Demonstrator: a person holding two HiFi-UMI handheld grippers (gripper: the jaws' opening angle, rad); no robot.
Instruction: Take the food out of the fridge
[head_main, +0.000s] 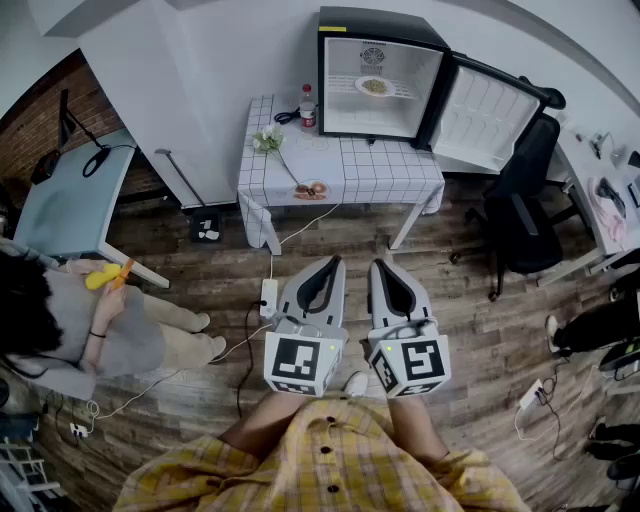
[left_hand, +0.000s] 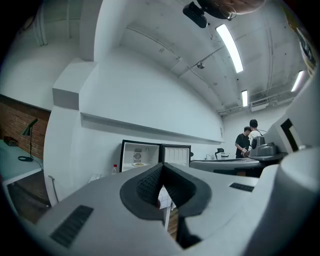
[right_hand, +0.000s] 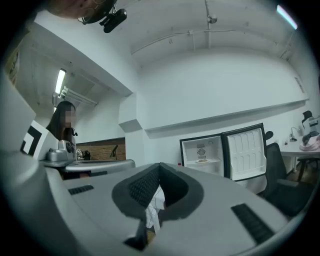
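The plate of food (head_main: 375, 86) sits on the shelf inside the open mini fridge (head_main: 381, 24) at the back of the checked worktop (head_main: 350, 170). The left claw (head_main: 334, 261) and right claw (head_main: 381, 264) are both pinched together on nothing, side by side over the wooden floor (head_main: 480, 330), well short of it.

No words or numbers can be read anywhere. The round label (head_main: 373, 56) on the fridge (head_main: 380, 25) back wall, the yellow sticker (head_main: 333, 29) on its top and the red band (head_main: 308, 118) on the bottle (head_main: 307, 98) are too small.
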